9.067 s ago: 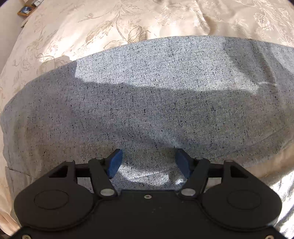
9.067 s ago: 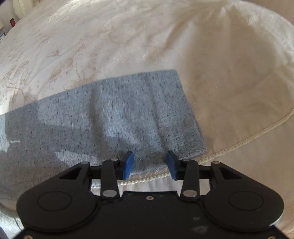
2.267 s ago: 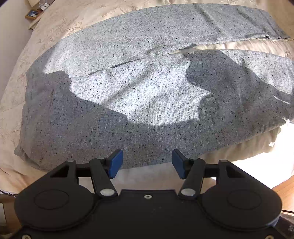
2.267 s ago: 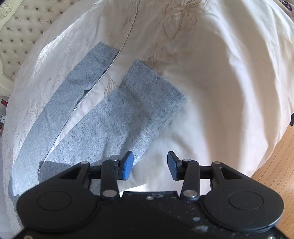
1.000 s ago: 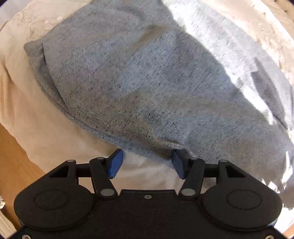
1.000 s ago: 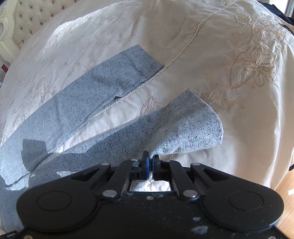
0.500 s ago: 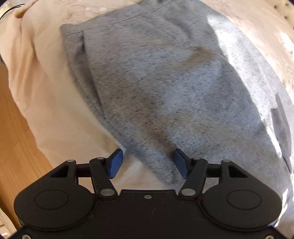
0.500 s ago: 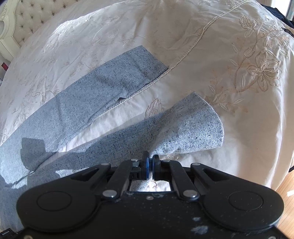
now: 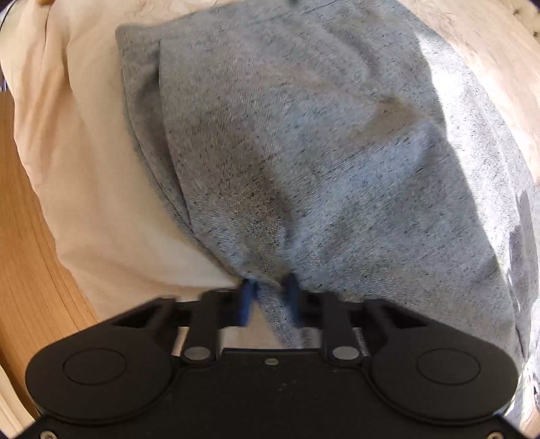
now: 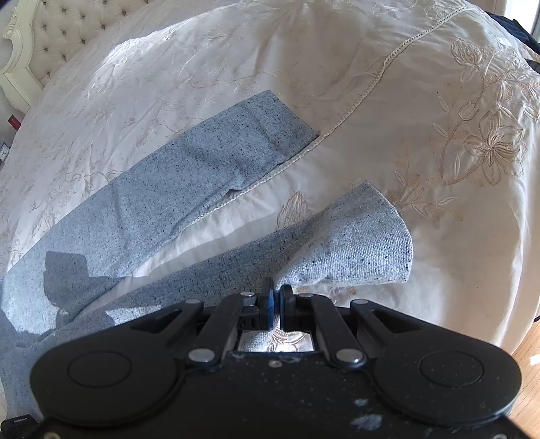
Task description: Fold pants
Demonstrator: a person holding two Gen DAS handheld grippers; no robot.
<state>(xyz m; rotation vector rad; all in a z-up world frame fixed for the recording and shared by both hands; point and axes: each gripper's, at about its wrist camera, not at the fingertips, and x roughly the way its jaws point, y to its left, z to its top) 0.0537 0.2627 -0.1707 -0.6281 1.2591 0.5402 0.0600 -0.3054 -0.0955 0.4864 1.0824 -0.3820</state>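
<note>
The grey speckled pants (image 9: 303, 152) lie on the cream bedspread (image 9: 101, 202); the left wrist view shows their waist end near the bed's edge. My left gripper (image 9: 270, 299) points down at the near edge of this end. Its jaws are closing, with a bunched fold of the grey cloth pinched between the blue pads. In the right wrist view the two legs lie apart: the far leg (image 10: 202, 175) flat, the near leg (image 10: 354, 243) lifted at its hem. My right gripper (image 10: 276, 304) is shut on that hem's edge.
The embroidered bedspread (image 10: 371, 67) spreads out behind both legs. A tufted headboard (image 10: 50, 27) stands at the far left. Wooden floor shows left of the bed's edge (image 9: 23, 270) and at the lower right (image 10: 526, 344).
My left gripper's jaws have gone from wide open to pinching the edge of the pants' waist end, after rolling and shifting along it. The right gripper has kept its hold and place.
</note>
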